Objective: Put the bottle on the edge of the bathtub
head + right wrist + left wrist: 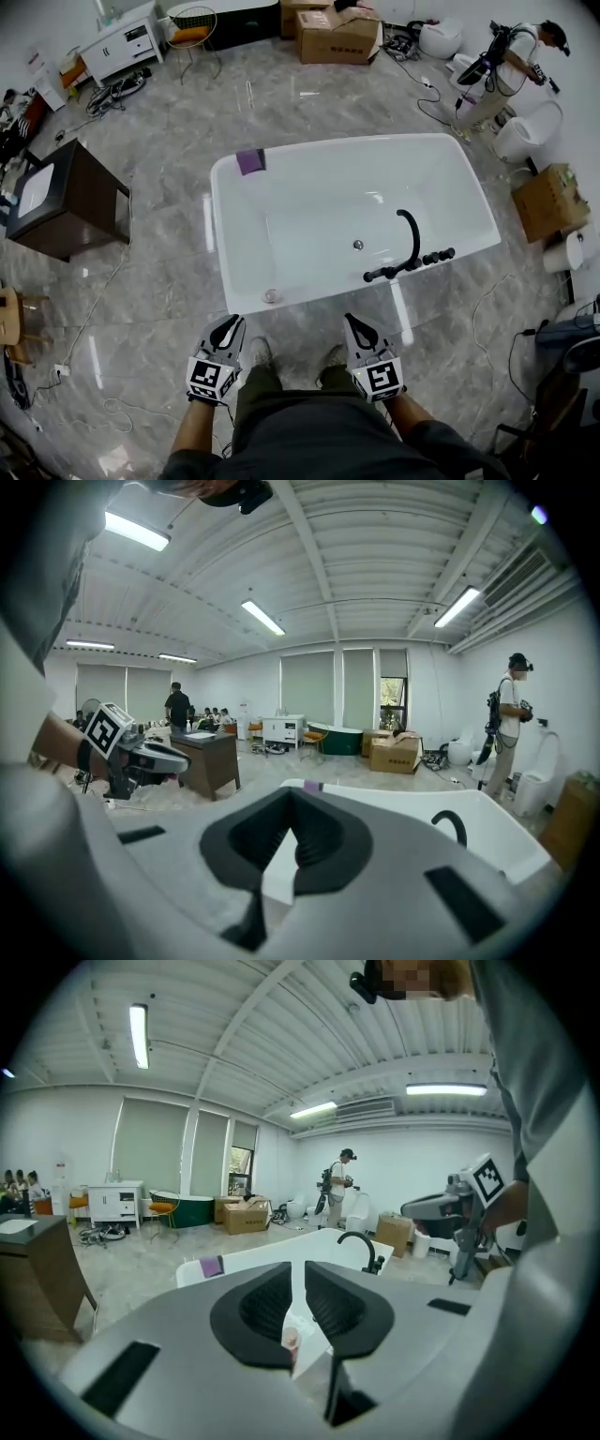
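Observation:
A white bathtub (221, 234) stands on the grey floor in front of me, with a black faucet (410, 246) on its near right rim. A small purple object (250, 161) sits on the tub's far left corner; I cannot tell whether it is the bottle. No other bottle shows. My left gripper (228, 328) hangs just short of the near rim, its jaws a narrow slit apart with nothing between them. My right gripper (356, 326) hangs beside it, tips touching and empty. The left gripper view shows the left gripper (298, 1274), tub (253, 1258) and purple object (212, 1266).
A dark cabinet (61, 202) stands left of the tub. Cardboard boxes (337, 36) sit at the back, another box (548, 202) at the right. White toilets (530, 131) and a person (506, 70) are at the far right. Cables trail over the floor.

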Available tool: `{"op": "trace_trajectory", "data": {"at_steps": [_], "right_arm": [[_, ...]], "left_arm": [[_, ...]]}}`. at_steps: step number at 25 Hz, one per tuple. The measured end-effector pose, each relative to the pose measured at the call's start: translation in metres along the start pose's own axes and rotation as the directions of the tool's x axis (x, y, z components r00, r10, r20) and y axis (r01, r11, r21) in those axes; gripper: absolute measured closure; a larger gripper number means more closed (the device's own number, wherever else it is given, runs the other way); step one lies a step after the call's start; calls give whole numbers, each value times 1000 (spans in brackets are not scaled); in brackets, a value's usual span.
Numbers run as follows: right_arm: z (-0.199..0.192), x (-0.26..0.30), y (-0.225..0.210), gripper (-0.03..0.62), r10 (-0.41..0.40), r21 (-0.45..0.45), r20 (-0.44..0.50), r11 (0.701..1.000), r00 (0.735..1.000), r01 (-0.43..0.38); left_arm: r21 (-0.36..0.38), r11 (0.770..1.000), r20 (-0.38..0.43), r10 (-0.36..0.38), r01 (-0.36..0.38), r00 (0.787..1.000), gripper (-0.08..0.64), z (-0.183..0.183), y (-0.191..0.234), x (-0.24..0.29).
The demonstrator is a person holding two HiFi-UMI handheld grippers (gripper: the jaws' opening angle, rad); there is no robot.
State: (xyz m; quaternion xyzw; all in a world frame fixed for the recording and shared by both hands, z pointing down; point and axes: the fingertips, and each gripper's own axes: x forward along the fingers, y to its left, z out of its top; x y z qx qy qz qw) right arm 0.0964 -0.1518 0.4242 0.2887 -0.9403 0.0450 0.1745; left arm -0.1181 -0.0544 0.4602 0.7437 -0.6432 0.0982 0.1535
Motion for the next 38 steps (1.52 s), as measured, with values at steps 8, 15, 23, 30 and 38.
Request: {"op": "trace_trajectory", "data": {"at_steps": [8, 15, 23, 30, 38], "right_arm": [[28, -30, 5, 592, 2, 3, 34, 1000, 999, -2], [33, -43, 8, 592, 3, 8, 42, 1000, 999, -4], [38, -44, 6, 592, 8, 0, 59, 1000, 998, -8], [46, -40, 8, 592, 21, -8, 77, 1000, 997, -20], [55, -26, 12, 592, 24, -10, 81, 1000, 996, -23]], "left_arm": [[-1, 997, 33, 72, -72, 997, 560, 39, -10, -29], [-16, 998, 41, 64, -63, 997, 560, 45, -22, -38], [-11, 998, 38, 58, -58, 998, 560, 43, -28, -35], [-3, 998, 35, 63, -63, 997, 560, 47, -28, -34], [7, 997, 35, 78, -78, 996, 560, 46, -10, -35]]}}
